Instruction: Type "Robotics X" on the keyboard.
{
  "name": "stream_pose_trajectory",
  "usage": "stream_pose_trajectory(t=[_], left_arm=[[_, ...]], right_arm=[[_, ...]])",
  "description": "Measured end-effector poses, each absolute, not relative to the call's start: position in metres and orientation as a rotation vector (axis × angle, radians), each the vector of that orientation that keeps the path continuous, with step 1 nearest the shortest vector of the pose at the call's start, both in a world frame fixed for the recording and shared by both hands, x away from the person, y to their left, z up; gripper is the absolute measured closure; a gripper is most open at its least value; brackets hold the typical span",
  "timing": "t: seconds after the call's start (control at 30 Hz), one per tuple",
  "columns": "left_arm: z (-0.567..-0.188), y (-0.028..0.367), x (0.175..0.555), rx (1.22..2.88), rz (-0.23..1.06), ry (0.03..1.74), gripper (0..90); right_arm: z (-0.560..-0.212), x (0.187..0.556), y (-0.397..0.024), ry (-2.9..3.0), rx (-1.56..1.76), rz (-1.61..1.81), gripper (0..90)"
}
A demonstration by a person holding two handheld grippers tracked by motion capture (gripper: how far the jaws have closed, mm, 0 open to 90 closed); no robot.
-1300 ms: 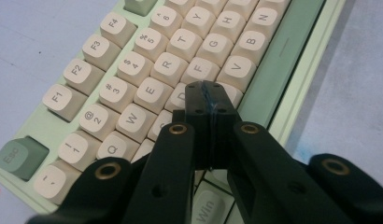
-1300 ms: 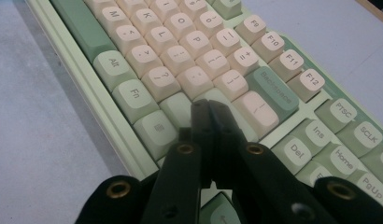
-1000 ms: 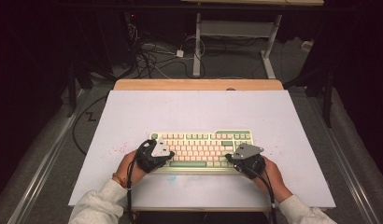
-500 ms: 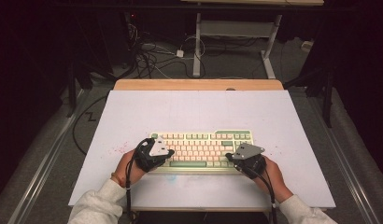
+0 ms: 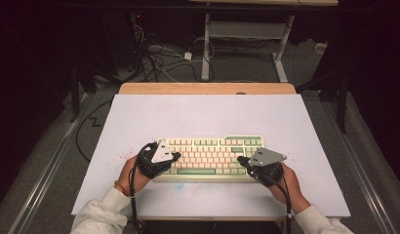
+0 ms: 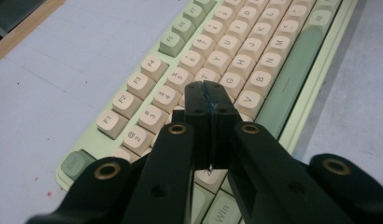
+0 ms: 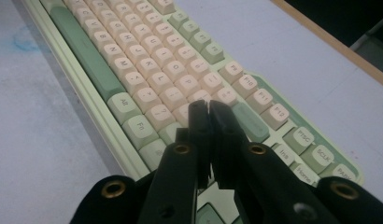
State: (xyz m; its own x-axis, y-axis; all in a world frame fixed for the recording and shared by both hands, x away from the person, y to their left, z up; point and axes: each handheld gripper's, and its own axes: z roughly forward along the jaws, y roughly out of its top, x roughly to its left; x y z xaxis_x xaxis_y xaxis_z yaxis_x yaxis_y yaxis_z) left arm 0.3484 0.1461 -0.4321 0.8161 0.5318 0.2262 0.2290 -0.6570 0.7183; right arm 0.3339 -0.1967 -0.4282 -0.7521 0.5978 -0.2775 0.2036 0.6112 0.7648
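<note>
Keyboard (image 5: pixel 210 157): lies flat on the white table (image 5: pixel 208 114), near its front edge
Left gripper (image 5: pixel 175 156): jaws together, nothing between them, over keyboard's left end
Right gripper (image 5: pixel 240 160): jaws together, nothing between them, over keyboard's right end
</note>
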Motion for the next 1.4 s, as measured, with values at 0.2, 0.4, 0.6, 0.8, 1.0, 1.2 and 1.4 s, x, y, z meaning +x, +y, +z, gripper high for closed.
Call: stream_pose_trajectory(t=[0.2,0.4,0.6,0.8,1.0,1.2,1.4], left_arm=[[-0.431,0.148,0.347,2.251,0.589,0.563,83.5],[-0.431,0.147,0.347,2.229,0.629,0.569,74.5],[-0.432,0.147,0.349,2.213,0.682,0.593,59.4],[-0.435,0.144,0.349,2.208,0.713,0.602,41.2],[-0.436,0.144,0.349,2.198,0.717,0.621,31.1],[-0.439,0.141,0.349,2.192,0.740,0.638,19.9],[-0.442,0.136,0.354,2.218,0.730,0.647,14.9]], right_arm=[[-0.423,0.333,-0.199,2.290,0.633,1.045,83.9],[-0.423,0.334,-0.201,2.274,0.635,1.059,78.1],[-0.424,0.337,-0.202,2.257,0.656,1.061,70.1],[-0.426,0.339,-0.202,2.247,0.662,1.065,57.4],[-0.428,0.341,-0.201,2.249,0.666,1.064,38.0],[-0.431,0.343,-0.201,2.218,0.686,1.082,26.0],[-0.431,0.348,-0.200,2.197,0.720,1.110,17.0]])
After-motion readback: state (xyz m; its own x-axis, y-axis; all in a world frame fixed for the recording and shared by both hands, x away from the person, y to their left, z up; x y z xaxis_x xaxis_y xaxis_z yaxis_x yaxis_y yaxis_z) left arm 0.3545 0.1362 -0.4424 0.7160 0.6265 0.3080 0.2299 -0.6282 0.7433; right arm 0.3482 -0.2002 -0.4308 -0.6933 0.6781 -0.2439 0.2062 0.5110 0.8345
